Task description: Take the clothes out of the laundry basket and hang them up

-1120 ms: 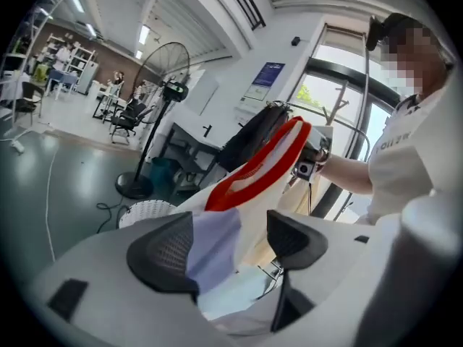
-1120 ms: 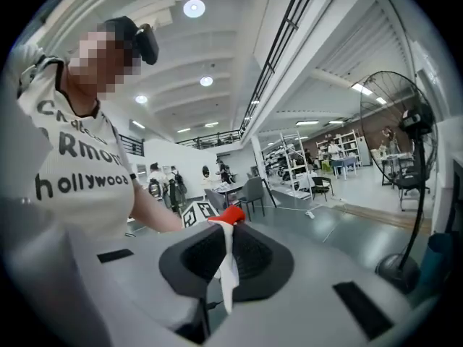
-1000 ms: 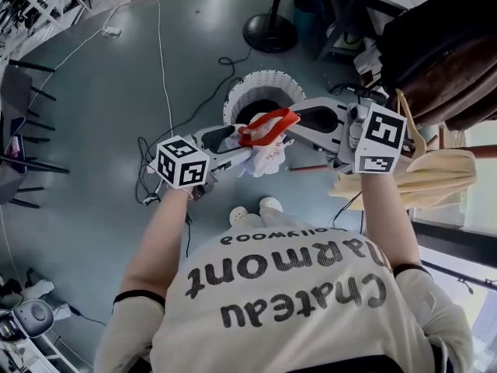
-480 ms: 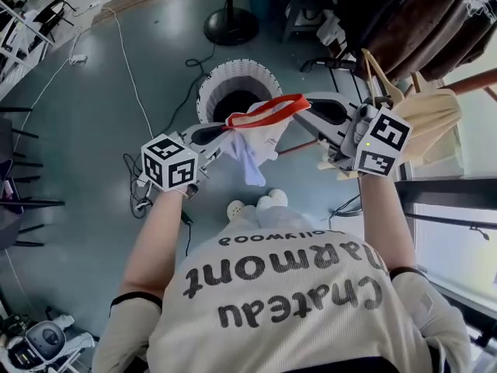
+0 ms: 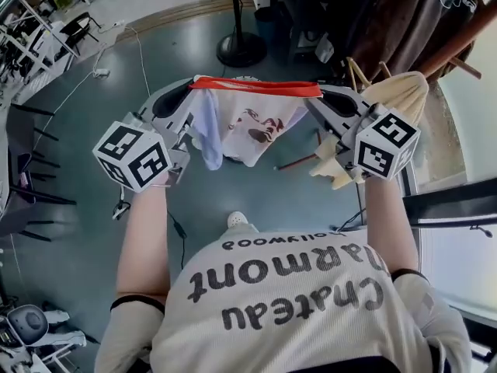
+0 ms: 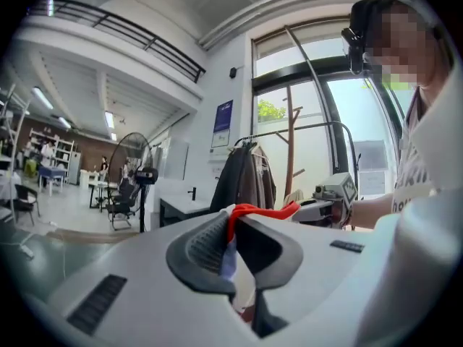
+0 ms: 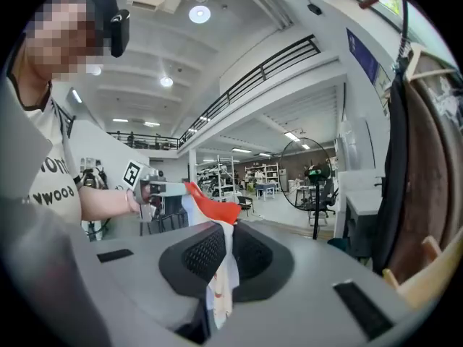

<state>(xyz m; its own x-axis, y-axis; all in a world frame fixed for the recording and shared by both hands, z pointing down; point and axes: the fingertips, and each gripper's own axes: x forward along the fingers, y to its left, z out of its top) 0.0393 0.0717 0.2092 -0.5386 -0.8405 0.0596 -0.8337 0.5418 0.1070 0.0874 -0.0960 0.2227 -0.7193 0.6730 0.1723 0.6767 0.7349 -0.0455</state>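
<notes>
A small white printed garment with a red waistband hangs stretched between both grippers at chest height. My left gripper is shut on the band's left end; in the left gripper view the red band and pale cloth come out from between the closed pads of that left gripper. My right gripper is shut on the other end, with cloth pinched in the right gripper and hanging below. The garment hides the laundry basket in the head view.
Dark coats hang on a rack at the upper right, with a beige garment on a wooden hanger beside my right gripper. A fan's round base stands on the floor ahead. Cables trail across the floor at the left.
Both grippers have risen and moved apart. The garment has come up from over the basket, and its red band is now pulled straight between them, with the left jaws closed on it.
</notes>
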